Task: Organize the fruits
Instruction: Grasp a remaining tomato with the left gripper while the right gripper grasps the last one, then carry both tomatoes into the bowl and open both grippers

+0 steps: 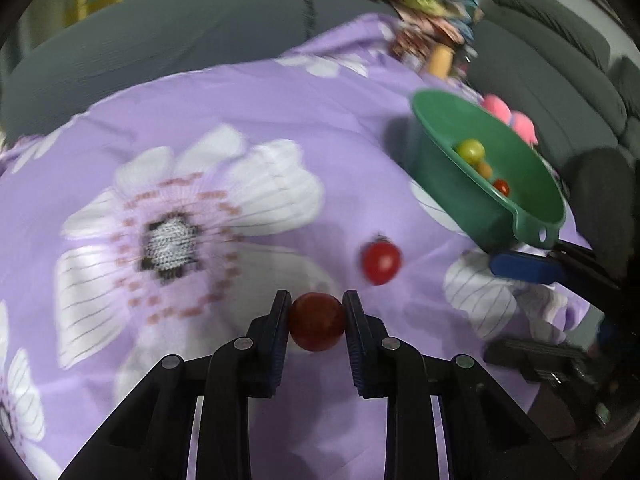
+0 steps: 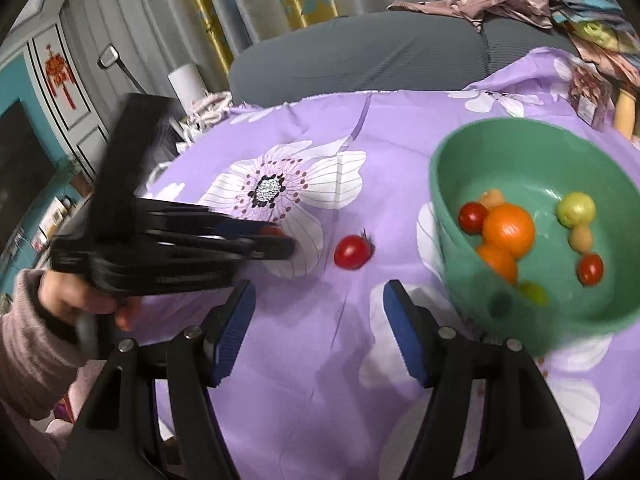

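Pointing steeply down at the purple flowered cloth (image 1: 208,92), the left gripper (image 1: 317,314) is clamped on a red tomato (image 1: 317,322), its two pads pressing the fruit from either side just over the cloth. In the right wrist view the person's left hand (image 2: 76,300), in a pinkish knitted sleeve (image 2: 28,344), wraps the handle of that tool, which reaches in level from the left edge.

The right gripper (image 2: 320,320) also tilts down toward the cloth. Its blue pads stand apart with only bare cloth between them, so it grips nothing. One pad lies just beside the handle tab of the green bowl (image 1: 440,120), seen from the left wrist.

A second red tomato (image 2: 351,252) lies loose on the cloth, near the held one and between it and the bowl, with nothing blocking the way to it. The bowl sits tilted on the cloth to the right.

Inside the bowl: two oranges (image 2: 508,230) touching each other, two small red tomatoes, two green fruits and two pale peach-coloured ones, though blur makes the smaller pieces uncertain. A grey sofa (image 2: 360,56) runs behind the table.
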